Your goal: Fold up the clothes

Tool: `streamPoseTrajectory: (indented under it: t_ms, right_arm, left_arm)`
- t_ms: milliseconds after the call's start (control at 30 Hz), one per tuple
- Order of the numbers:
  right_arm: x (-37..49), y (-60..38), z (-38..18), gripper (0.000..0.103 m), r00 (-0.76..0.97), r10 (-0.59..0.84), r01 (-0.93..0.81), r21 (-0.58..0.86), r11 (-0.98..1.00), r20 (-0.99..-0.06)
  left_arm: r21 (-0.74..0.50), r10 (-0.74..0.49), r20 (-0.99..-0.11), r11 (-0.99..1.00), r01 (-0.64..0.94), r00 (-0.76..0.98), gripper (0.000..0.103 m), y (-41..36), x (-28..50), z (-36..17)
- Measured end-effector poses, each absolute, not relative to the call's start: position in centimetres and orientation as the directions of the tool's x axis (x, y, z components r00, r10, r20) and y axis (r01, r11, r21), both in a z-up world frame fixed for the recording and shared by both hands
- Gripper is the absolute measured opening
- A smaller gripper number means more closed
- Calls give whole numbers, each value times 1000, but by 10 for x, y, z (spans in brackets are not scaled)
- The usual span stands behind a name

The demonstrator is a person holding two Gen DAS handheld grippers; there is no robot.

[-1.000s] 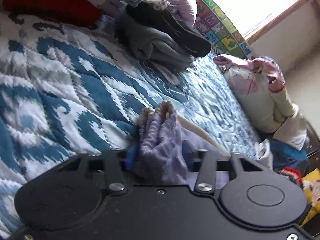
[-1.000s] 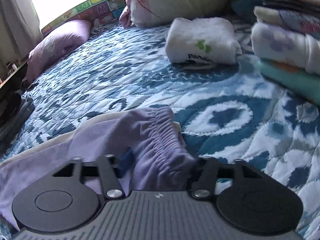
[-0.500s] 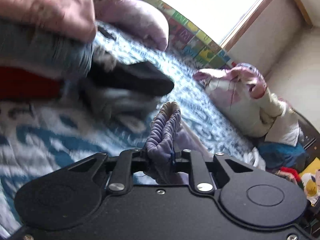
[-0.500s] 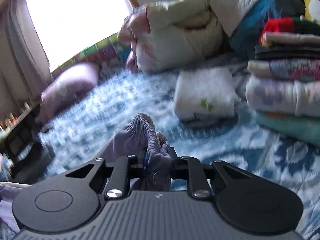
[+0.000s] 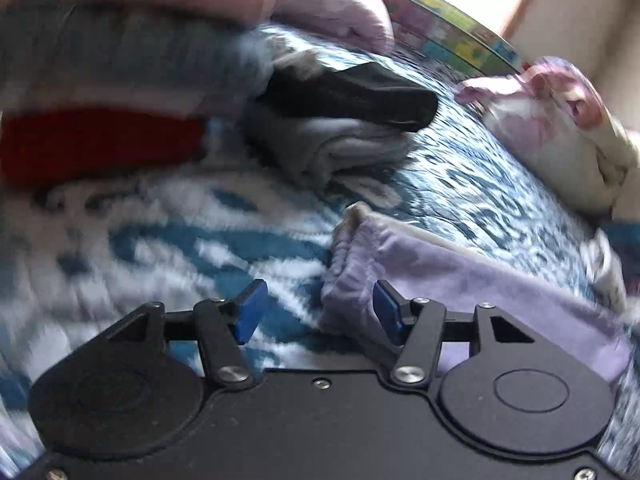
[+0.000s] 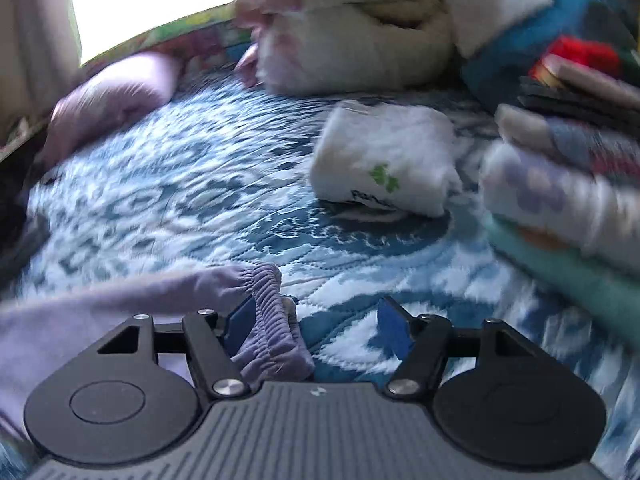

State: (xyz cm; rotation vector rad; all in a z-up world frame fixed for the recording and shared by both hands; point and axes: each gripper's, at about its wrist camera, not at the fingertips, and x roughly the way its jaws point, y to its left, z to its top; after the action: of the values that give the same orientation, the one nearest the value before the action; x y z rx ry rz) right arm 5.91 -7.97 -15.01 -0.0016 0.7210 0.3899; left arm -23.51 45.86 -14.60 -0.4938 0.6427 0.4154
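Note:
A lilac garment with a gathered elastic waistband lies on the blue and white quilt. In the left wrist view the garment [image 5: 440, 276] stretches right from the waistband end, which rests against the right blue pad of my left gripper [image 5: 318, 310]; the jaws stand wide apart. In the right wrist view the other waistband end [image 6: 268, 320] lies beside the left blue pad of my right gripper [image 6: 316, 322], also wide open. Neither gripper clamps the cloth.
Left view: a grey folded garment with a black one on top [image 5: 344, 120], a red item [image 5: 100, 144], a pink pillow [image 5: 336, 4]. Right view: a white folded towel [image 6: 384, 160], a stack of folded clothes [image 6: 568, 184] at the right, a bundled duvet [image 6: 360, 40].
Both grippers were shut on the lilac waistband and held it raised half a second ago. Now both have opened and the waistband lies on the quilt.

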Motion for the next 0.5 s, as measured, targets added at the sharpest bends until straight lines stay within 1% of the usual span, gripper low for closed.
streamPoseTrajectory:
  t_ms: [100,200,300,433,500]
  right_arm:
    - [65,-65,-143,67,669,368,-431,65,900,-645]
    - [75,-51,-139,67,648,383,-485,31,874,-658]
    - [85,-36,-140,67,619,397,-533,9,846,-678]
    - [93,-23,-146,62,583,404,-568,3,823,-704]
    - [98,-18,-149,58,566,407,-580,4,815,-717]
  left_arm:
    - [-241,211,-663,848,-471,718,57,461,-220,-134]
    - [-198,207,-680,872,-448,703,57,466,-208,-128]
    - [-200,186,-693,879,-434,697,57,475,-199,-123]
    - [-192,162,-709,892,-409,686,57,482,-185,-119]
    - [-182,146,-723,902,-391,675,54,483,-175,-119]
